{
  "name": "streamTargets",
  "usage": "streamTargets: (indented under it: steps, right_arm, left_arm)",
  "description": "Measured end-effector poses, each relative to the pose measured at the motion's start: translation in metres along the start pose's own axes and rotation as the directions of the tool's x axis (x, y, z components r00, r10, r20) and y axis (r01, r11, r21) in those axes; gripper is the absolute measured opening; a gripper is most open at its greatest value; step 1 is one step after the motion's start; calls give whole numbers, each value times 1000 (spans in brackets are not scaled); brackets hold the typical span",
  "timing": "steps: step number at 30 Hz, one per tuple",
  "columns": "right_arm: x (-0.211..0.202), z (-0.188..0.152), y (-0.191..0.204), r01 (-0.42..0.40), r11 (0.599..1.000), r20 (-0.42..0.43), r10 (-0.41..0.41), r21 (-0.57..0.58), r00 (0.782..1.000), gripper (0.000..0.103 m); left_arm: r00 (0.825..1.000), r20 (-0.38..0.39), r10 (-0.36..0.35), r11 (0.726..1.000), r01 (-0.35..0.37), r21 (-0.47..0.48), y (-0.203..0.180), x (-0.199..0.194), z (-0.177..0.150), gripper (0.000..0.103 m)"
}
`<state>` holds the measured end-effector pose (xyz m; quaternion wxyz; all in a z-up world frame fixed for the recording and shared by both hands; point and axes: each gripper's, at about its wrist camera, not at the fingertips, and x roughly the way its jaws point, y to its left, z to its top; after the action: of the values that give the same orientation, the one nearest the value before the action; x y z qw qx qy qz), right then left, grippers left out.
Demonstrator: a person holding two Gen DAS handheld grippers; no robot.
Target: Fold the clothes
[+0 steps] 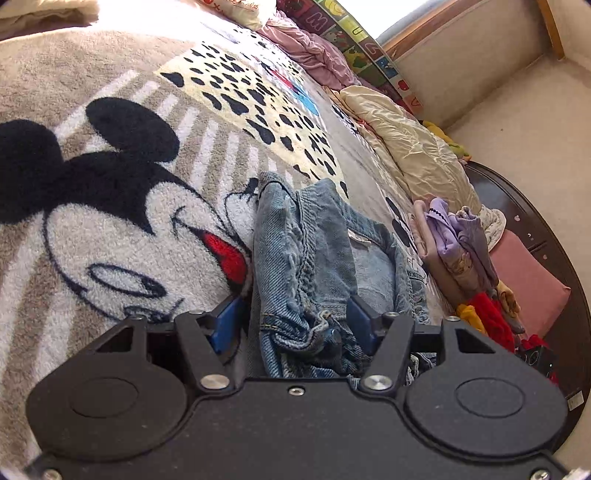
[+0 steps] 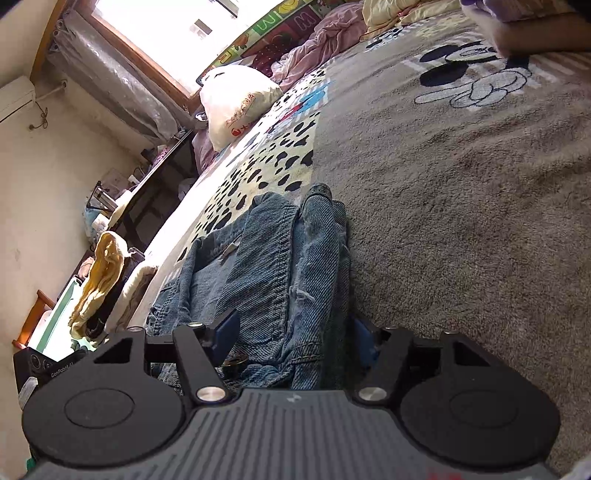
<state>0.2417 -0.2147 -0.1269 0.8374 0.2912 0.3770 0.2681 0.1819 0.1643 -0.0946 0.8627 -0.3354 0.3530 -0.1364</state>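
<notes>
My left gripper point(image 1: 293, 323) has its blue fingers point(image 1: 229, 318) spread wide, one on each side of the bunched lower edge of the denim garment point(image 1: 306, 258); the pads stand beside the cloth and I cannot tell whether they touch it. My right gripper point(image 2: 295, 332) is likewise spread, its blue fingers point(image 2: 226, 330) straddling the same denim garment point(image 2: 273, 266), with a thick folded band of fabric running up between them; nothing is pinched as far as I can see. The denim lies crumpled and partly doubled over on the plush cartoon-mouse blanket point(image 1: 110, 221) that covers the bed, just beside the printed face in the left wrist view and at the border of the spotted cream patch point(image 2: 258, 162) in the right wrist view. Beyond the denim, toward the bed's edge, I note a small stack of purple and beige clothes point(image 1: 454, 243), and past that a cream quilt point(image 1: 410, 140) and a pink crumpled sheet point(image 1: 314, 51). In the right wrist view a white pillow point(image 2: 236, 99) sits near the window point(image 2: 173, 22).
</notes>
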Motion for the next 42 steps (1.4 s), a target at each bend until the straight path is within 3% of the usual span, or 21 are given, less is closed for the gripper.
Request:
streamTargets:
  steps: [1,4,6,9,10,11,12,13,15,17,19,23,24,25,26,27,32,35,37,40,42]
  right_arm:
    - [2,-1,-2,-9,1000,5,9,7,1000,48]
    - [5,-4,-10,-71,996,9,70,55,997,31]
    - [4,-1,-11,-113,987,7,113,111,994,26]
    - [-14,2,-1,-204,951,26,203,231,979,24]
    - [-19,3,6,-200,957,22,200,211,980,24]
    - [-21,2,16,-137,981,-1,139,135,990,26]
    - [-19,1,22,-62,996,-18,63,65,998,40]
    - [-18,-3,21,-2,1000,-25,3,31,1000,56]
    - [-26,-12,8,-37,995,3,37,91,999,57]
    - [-38,-23,1,-80,990,42,75,121,996,69]
    - [-37,-28,3,-102,989,27,99,109,995,73]
    - [-25,-31,13,-92,995,-3,92,46,996,77]
    - [-21,-32,16,-84,996,-7,84,28,996,74]
    - [-16,-32,17,-84,996,-24,84,31,996,59]
    - [-11,-32,18,-85,996,-44,87,38,995,49]
    - [-7,-31,18,-95,994,-49,98,59,994,36]
    - [-7,-27,44,-165,985,-35,167,58,985,30]
    - [-2,-22,81,-249,968,-37,250,26,968,29]
    - [7,-17,113,-308,951,-46,308,8,950,29]
    - [27,-12,171,-413,910,-84,409,-31,908,29]
    - [46,-12,213,-483,874,-125,474,-53,872,29]
  left_arm:
    - [1000,-8,-7,1000,7,-10,-1,3,1,46]
    - [999,-22,-40,999,40,-20,3,12,-3,27]
    - [997,-19,-71,997,70,-40,3,8,-3,24]
    - [989,5,-151,978,150,-145,0,-18,-2,22]
    - [986,11,-163,973,163,-161,-4,-30,-4,22]
    - [991,15,-133,978,134,-163,-5,-38,-7,24]
    - [995,18,-100,981,101,-164,-6,-45,-11,29]
    - [998,25,-51,987,55,-148,-2,-48,-14,45]
    - [999,35,9,991,-4,-137,8,-54,-17,64]
    - [999,38,27,988,-21,-154,19,-62,-17,65]
    - [999,41,22,987,-15,-160,21,-66,-20,71]
    - [1000,4,-3,990,4,-143,17,-47,-27,71]
    - [1000,9,-13,991,14,-136,14,-44,-29,71]
    - [1000,0,-31,992,31,-126,12,-38,-31,59]
    - [999,-9,-50,992,48,-117,10,-32,-33,36]
    - [997,-19,-68,992,66,-107,8,-25,-35,26]
    - [989,43,-141,983,145,-117,13,-45,-33,23]
    - [976,131,-172,974,189,-125,14,-83,-24,22]
    - [956,231,-179,964,217,-152,19,-121,-19,22]
    - [923,357,-142,964,211,-162,29,-174,-19,22]
    - [891,443,-99,964,196,-178,40,-213,-22,22]
